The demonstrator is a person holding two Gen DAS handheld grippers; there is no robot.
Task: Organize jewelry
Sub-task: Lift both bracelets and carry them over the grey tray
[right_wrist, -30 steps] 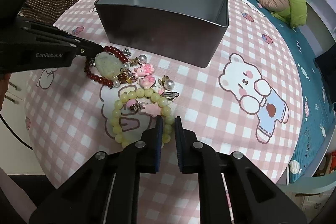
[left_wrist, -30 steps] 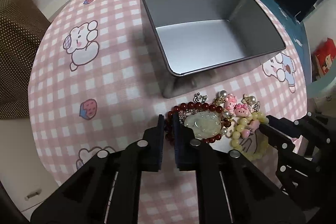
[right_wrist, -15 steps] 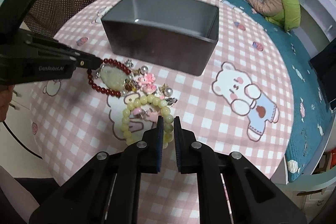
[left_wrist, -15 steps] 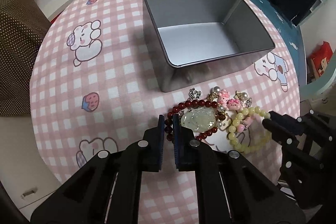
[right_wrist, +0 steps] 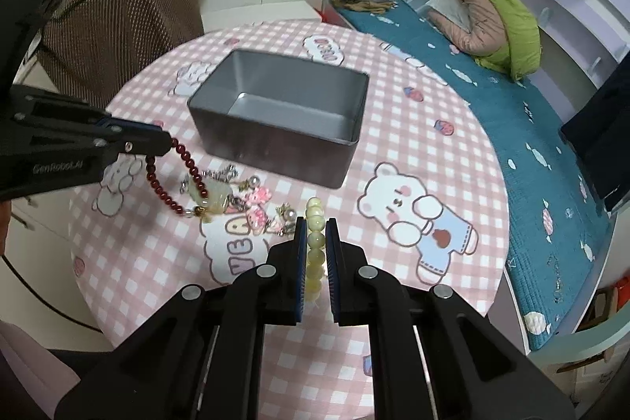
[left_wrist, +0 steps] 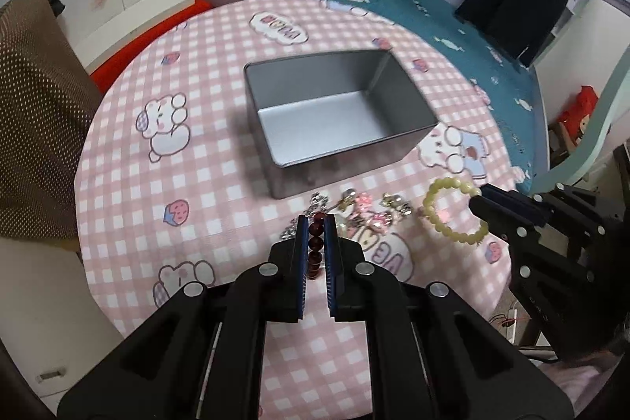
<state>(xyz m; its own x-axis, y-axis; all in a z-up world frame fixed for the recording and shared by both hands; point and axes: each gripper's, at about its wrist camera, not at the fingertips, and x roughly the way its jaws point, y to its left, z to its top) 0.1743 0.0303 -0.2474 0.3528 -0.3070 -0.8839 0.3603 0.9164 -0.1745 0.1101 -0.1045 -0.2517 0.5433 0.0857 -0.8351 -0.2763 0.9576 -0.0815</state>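
Note:
My left gripper (left_wrist: pixel 315 223) is shut on a dark red bead bracelet (left_wrist: pixel 315 245) and holds it above the table; in the right wrist view the red bracelet (right_wrist: pixel 165 191) hangs from it with a pale jade pendant (right_wrist: pixel 210 197). My right gripper (right_wrist: pixel 316 227) is shut on a pale yellow bead bracelet (right_wrist: pixel 315 223), also lifted; the yellow bracelet shows in the left wrist view (left_wrist: pixel 453 211) too. An empty grey metal box (left_wrist: pixel 338 121) stands behind them. Pink charms and pearl earrings (right_wrist: pixel 260 207) lie on the cloth in front of the box.
The round table has a pink checked cloth with bear prints (right_wrist: pixel 413 207). A brown dotted chair (right_wrist: pixel 114 14) stands at the left. A bed with a teal sheet (right_wrist: pixel 492 97) lies behind the table on the right.
Both grippers rose from the table, each lifting its bracelet off the cloth. The red bracelet and yellow bracelet left the pile; the charms stayed down.

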